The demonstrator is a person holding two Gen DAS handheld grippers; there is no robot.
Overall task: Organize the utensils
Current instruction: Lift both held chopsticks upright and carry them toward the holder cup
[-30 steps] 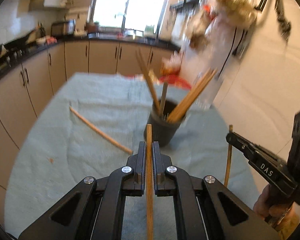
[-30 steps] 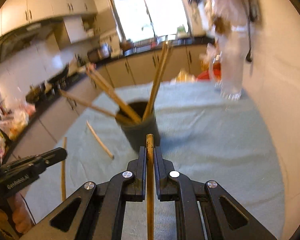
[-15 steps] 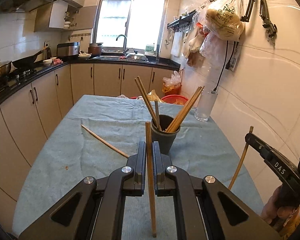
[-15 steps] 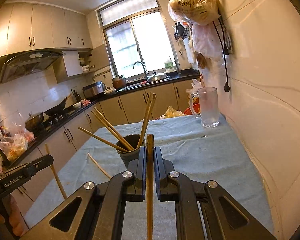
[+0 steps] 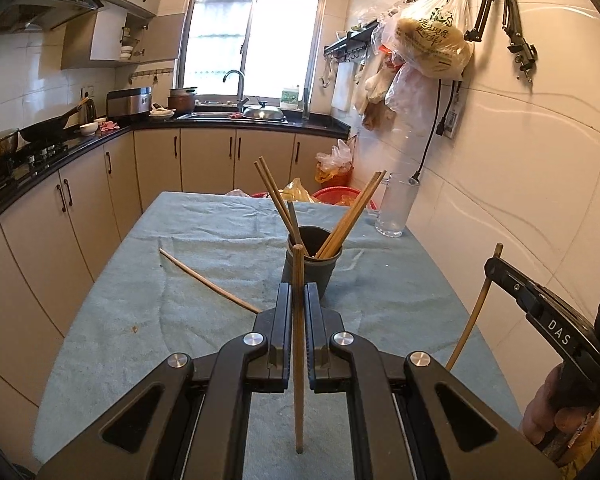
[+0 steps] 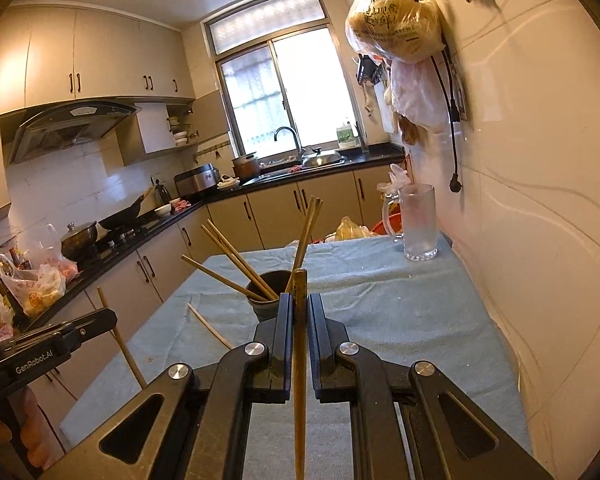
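- Step in hand: carrying chopsticks to dark holder cup (image 5: 311,265), just ahead of both grippers, several sticks already inside.
- Left gripper (image 5: 298,300) clamped on chopstick (image 5: 298,344); right gripper (image 6: 299,312) clamped on another chopstick (image 6: 299,380).
- Next, likely: tip over rim, release.
- Loose chopstick (image 5: 204,278) on cloth, ahead-left.
- Readable: "DAS", "GenRobot.AI".

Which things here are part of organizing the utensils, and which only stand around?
Job: left gripper and right gripper, each holding a chopstick; dark cup; loose chopstick on the cloth.
Around: glass mug; hanging bag.
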